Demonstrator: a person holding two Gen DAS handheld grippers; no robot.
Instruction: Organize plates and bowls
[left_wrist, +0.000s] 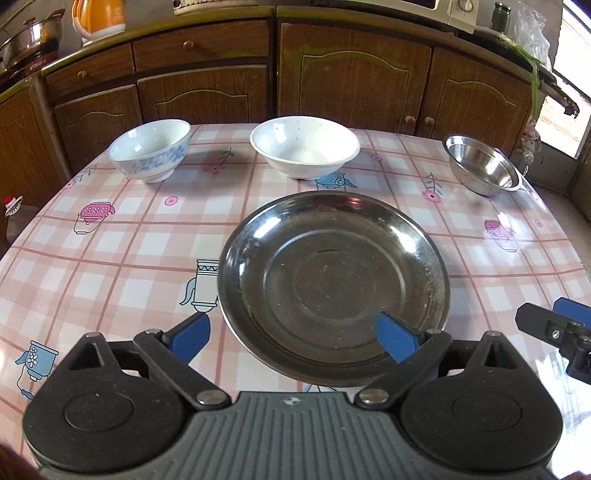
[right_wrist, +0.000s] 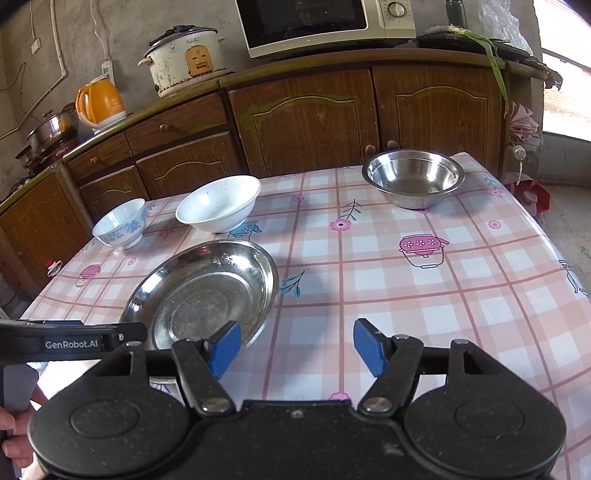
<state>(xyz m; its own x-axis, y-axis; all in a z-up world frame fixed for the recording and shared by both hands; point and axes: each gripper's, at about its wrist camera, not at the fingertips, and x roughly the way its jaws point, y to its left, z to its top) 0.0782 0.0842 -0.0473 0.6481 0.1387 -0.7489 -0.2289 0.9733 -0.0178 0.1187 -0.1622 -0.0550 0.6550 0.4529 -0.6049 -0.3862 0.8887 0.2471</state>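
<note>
Checked-cloth surface (left_wrist: 110, 258) in a kitchen: the steel plate (left_wrist: 332, 288) was seen at centre, bowls at twelve o'clock. Both grippers, left (left_wrist: 295, 336) and right (right_wrist: 295, 347), were held with fingers spread, empty. Light, stiff, slippery, the plate would likely be best pinched at its rim.

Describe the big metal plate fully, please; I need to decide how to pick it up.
The metal plate is a wide, shallow round dish of shiny steel, scuffed and speckled, with a flat centre ringed by concentric circles and a raised sloping rim. It is empty and sits upright and flat on the checked tablecloth, nearer than the three bowls and apart from them. Nothing grips it: the left gripper hangs open over its near edge, and the right gripper is open beside it.
</note>
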